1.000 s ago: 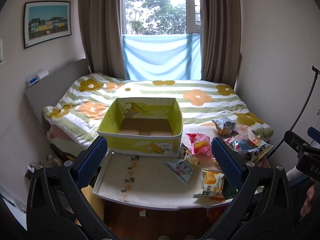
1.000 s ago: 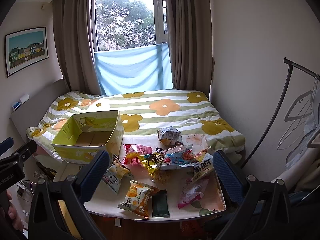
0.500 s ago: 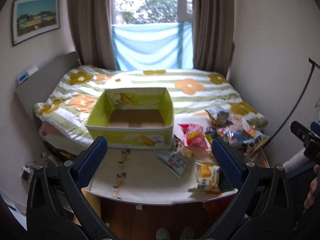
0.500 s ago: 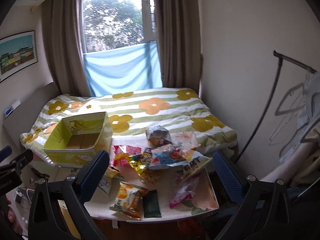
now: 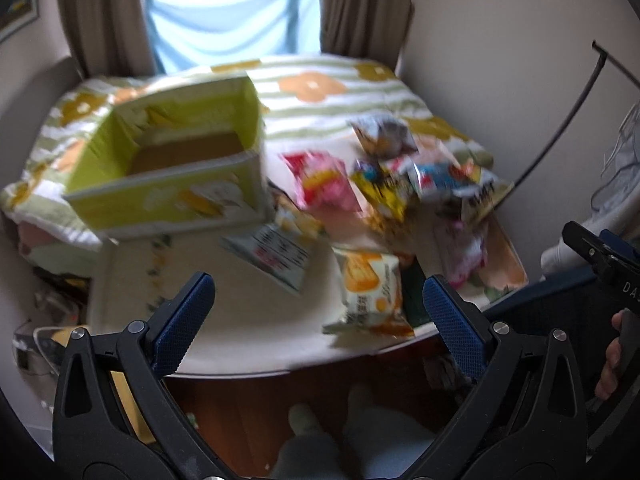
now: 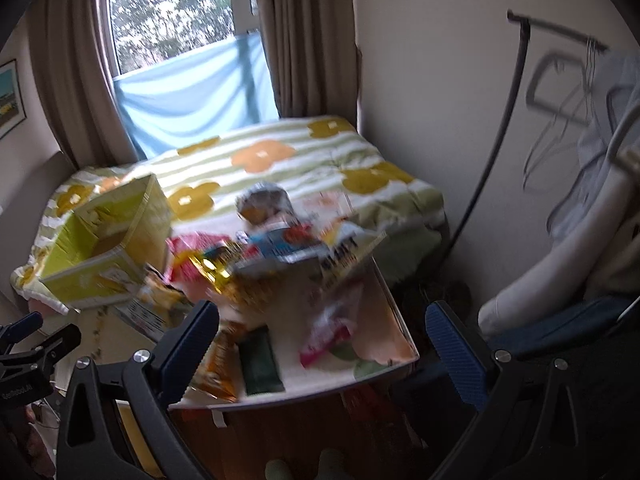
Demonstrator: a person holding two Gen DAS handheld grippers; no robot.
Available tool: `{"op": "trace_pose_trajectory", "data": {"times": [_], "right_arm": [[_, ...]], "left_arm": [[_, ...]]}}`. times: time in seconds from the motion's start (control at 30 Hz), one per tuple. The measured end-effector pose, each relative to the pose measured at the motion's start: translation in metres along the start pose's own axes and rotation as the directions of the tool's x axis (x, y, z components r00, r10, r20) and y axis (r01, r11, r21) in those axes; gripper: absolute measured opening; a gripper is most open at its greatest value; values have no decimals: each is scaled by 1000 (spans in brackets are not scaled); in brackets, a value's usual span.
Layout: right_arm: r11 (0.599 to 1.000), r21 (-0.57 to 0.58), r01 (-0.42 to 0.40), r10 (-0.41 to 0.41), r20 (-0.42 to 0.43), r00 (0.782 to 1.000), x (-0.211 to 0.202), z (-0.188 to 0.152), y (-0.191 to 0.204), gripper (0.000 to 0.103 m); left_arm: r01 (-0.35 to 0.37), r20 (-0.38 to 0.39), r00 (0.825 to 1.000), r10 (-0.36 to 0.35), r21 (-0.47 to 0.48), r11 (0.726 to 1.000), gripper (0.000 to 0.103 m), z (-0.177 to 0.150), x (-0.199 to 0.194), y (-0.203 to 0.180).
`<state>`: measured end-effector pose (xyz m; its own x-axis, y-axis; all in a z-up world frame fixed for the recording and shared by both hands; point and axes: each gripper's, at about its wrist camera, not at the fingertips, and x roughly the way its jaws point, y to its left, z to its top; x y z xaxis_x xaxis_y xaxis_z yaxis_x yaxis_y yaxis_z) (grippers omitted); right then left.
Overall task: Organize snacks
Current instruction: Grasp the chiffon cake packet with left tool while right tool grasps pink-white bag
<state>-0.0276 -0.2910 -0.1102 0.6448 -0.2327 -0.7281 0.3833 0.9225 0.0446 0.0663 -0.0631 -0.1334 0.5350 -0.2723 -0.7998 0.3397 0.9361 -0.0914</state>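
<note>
A yellow-green open box (image 5: 172,168) stands at the back left of a small white table (image 5: 248,320), empty inside; it also shows in the right wrist view (image 6: 104,256). Several snack packets lie on the table's right half: an orange-and-white one (image 5: 370,292), a white one with red print (image 5: 276,256), a pink one (image 5: 324,180), a dark green bar (image 6: 260,362) and a pink packet (image 6: 332,328). My left gripper (image 5: 316,320) is open and empty above the table's front edge. My right gripper (image 6: 324,344) is open and empty above the table's right front corner.
A bed with a flowered striped quilt (image 6: 280,168) lies behind the table. A clothes rail with hangers (image 6: 560,92) stands at the right wall. The person's feet (image 5: 332,420) are on the wooden floor under the table edge. Both views are motion-blurred.
Both grippers have tilted down and moved closer to the table; the packets and box now look larger and lower in view. Both stay open and empty.
</note>
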Motion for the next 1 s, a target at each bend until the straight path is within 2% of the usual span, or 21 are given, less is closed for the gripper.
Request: {"op": "trace_pose_trajectory", "data": {"times": [0.1, 0.3, 0.47, 0.63, 0.83, 0.93, 1.0], "right_arm": [[1000, 3, -4, 4, -58, 998, 24, -6, -9, 103], [997, -10, -74, 71, -169, 983, 89, -15, -17, 103], [991, -19, -129, 120, -252, 960, 146, -25, -20, 103], [986, -36, -160, 144, -279, 950, 179, -32, -17, 103], [987, -33, -156, 142, -265, 954, 196, -38, -19, 103], [988, -48, -149, 132, -255, 958, 203, -36, -15, 103], [987, -55, -151, 133, -256, 958, 205, -36, -14, 103]], "left_arm": [[18, -42, 999, -19, -8, 1000, 103, -6, 23, -9], [32, -128, 991, -37, -42, 999, 103, -17, 80, -32], [17, -172, 985, -22, -29, 999, 103, -22, 120, -50], [-28, -206, 978, 23, -20, 999, 102, -25, 154, -58], [-53, -247, 968, 43, -35, 998, 85, -29, 180, -55], [-35, -252, 968, 20, -54, 998, 78, -31, 184, -51], [-11, -262, 965, -6, -64, 998, 68, -33, 188, -51]]}}
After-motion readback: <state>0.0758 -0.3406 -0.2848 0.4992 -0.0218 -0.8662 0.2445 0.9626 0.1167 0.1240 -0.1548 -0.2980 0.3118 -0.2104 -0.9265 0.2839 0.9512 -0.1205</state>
